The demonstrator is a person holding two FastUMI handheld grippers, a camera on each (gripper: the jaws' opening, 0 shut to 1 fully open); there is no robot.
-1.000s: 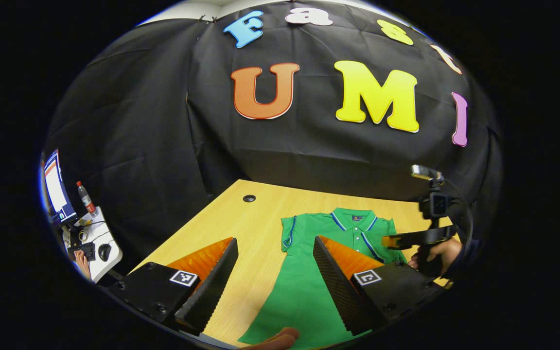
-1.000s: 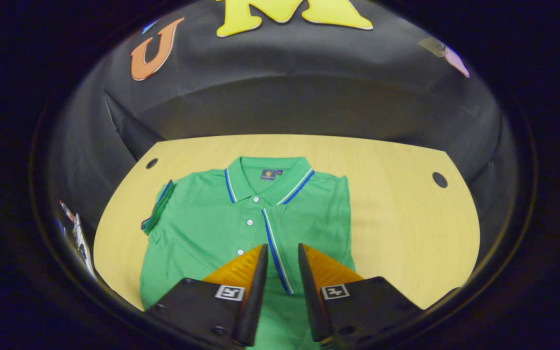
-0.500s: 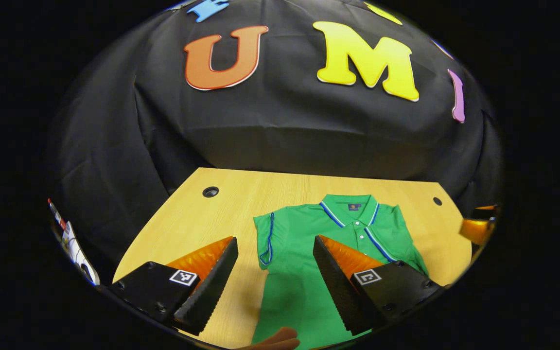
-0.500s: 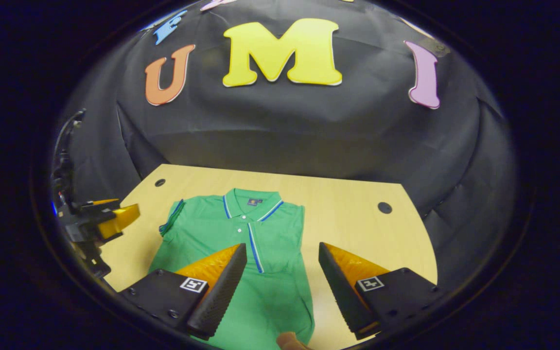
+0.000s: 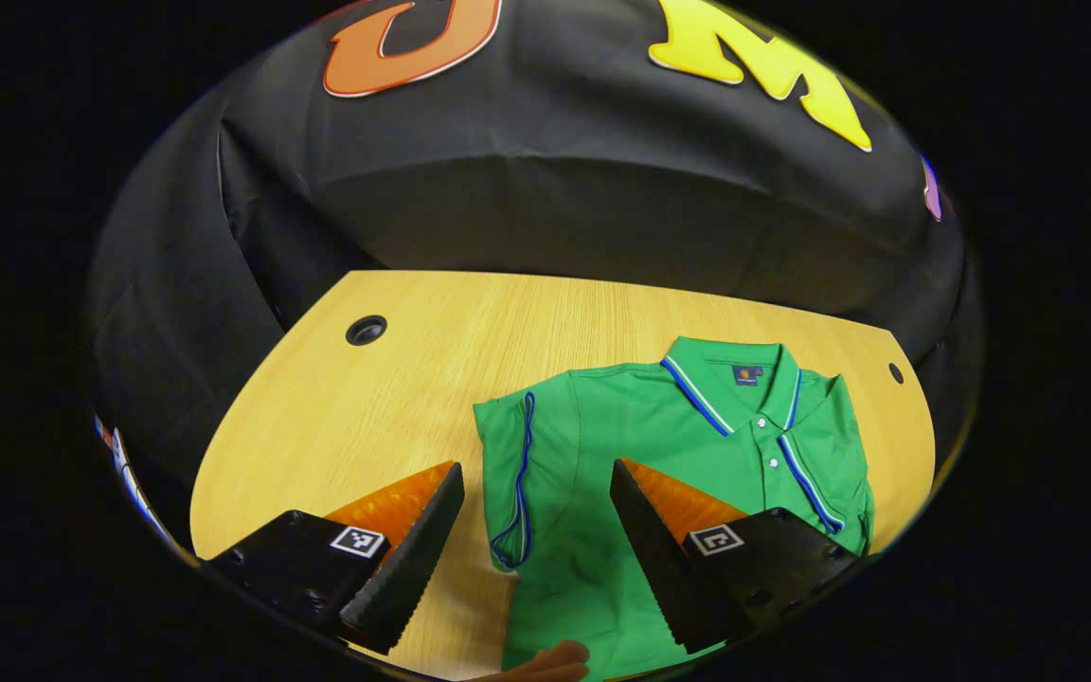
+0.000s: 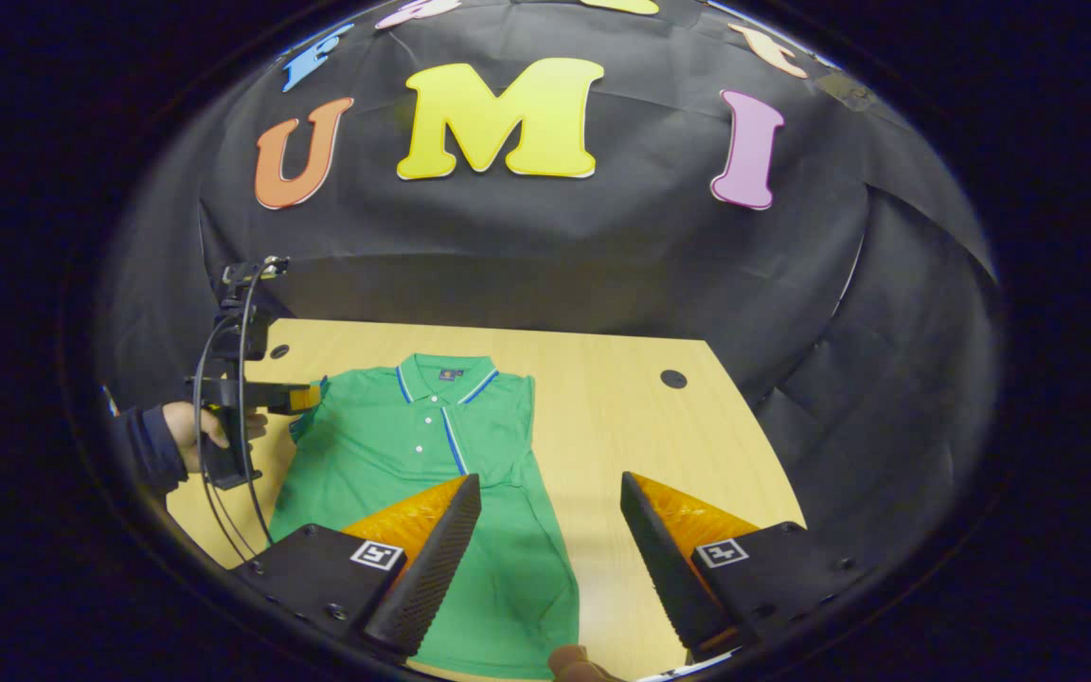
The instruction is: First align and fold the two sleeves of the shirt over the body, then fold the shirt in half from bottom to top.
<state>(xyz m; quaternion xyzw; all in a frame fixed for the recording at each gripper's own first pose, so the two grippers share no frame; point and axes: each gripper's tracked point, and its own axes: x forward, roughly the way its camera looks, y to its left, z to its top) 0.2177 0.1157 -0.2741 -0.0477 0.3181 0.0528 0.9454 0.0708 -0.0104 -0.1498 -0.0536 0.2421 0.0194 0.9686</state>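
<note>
The shirt (image 5: 678, 464) lies flat on the table (image 5: 413, 379).

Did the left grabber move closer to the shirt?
Yes. In the right gripper view the left gripper now sits at the shirt sleeve, farther along the table than before.

A pale wooden table (image 5: 432, 379) with a rounded edge fills the lower middle of both views — a dark round hole (image 5: 366, 331) near its far left corner, another (image 6: 673, 379) near the far right — backed by creased black cloth (image 6: 602, 246).
</note>
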